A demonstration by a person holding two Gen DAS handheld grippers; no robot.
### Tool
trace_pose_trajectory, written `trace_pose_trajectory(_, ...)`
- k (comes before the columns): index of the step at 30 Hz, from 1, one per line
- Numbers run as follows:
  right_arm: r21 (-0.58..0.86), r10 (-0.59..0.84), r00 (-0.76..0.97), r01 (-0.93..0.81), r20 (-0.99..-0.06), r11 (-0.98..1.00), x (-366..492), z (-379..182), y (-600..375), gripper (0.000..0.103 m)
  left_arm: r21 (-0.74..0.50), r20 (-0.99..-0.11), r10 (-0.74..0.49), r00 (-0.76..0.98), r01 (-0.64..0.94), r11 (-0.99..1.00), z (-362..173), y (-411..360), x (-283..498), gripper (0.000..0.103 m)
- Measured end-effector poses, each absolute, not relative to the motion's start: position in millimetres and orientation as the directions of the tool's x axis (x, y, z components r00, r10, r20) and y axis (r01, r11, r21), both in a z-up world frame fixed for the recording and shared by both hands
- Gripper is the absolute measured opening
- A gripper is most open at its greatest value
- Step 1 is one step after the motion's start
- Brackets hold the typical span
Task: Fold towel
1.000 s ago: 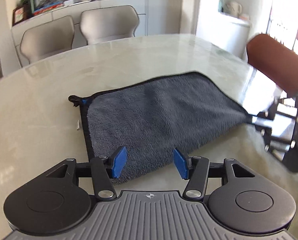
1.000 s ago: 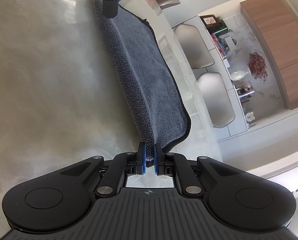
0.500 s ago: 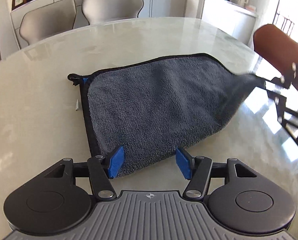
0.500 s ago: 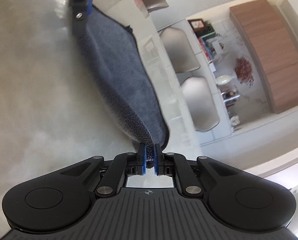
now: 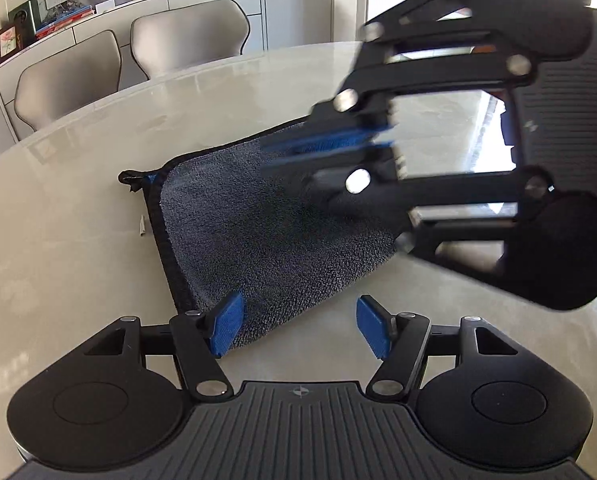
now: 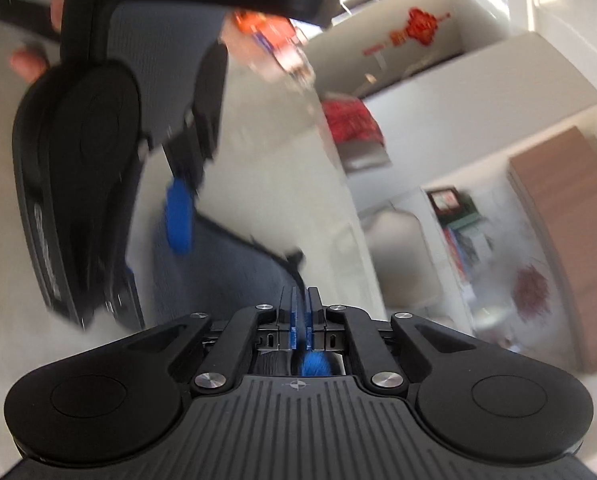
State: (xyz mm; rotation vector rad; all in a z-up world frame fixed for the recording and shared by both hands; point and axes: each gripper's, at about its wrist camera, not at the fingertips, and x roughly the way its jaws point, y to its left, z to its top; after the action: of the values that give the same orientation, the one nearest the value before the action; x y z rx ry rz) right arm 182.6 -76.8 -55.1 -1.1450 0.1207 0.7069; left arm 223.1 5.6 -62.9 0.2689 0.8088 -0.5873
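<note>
The pale stone worktop [image 5: 78, 248] carries the grey towel [image 5: 258, 240], which lies spread on it with its black-bound left edge flat and a small hanging loop [image 5: 128, 180] at the far left corner. The towel's right part is not flat: it rises off the surface toward the right gripper [image 5: 330, 150], which hangs blurred above the cloth, reaching in from the right. In the right wrist view that gripper's blue pads [image 6: 294, 320] stand nearly together with only a thin slit between them, and dark cloth runs up to the slit, so it looks pinched on a corner or edge of the towel, though blur hides the exact contact. Held that way over the middle, the corner seems to be on its way across toward the left edge, which would lay one half over the other. The left gripper [image 5: 300, 330] sits low at the towel's near left corner with its jaws wide apart and nothing between them; the left pad touches or just overlaps the cloth edge, probably to steady that corner or be ready to take it.
</note>
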Motion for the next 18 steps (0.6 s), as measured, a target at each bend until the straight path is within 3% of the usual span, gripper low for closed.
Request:
trace_pose_trajectory(4, -0.723, 0.506, 0.712, -0.654, -0.487, 0.224, 191, -50, -75, 0.004, -0.028, -0.737, -0.413, 0.535, 0.586, 0.809, -61, 11, 225, 0.066)
trace_pose_trajectory(8, -0.732, 0.462, 0.755, -0.621, -0.465, 0.279, 187, -41, -98, 0.005, -0.027, -0.725, -0.427, 0.540, 0.598, 0.801, -58, 10, 224, 0.067)
trace_pose_trajectory(12, -0.757, 0.341, 0.819, -0.565, -0.462, 0.330, 180, -37, -142, 0.006, -0.034, -0.697, -0.460, 0.550, 0.616, 0.787, -48, 8, 224, 0.067)
trace_pose_trajectory(18, -0.818, 0.177, 0.855, -0.518, -0.487, 0.251, 196, -53, -183, 0.010, -0.035, -0.685, -0.459, 0.566, 0.603, 0.797, -36, -8, 234, 0.069)
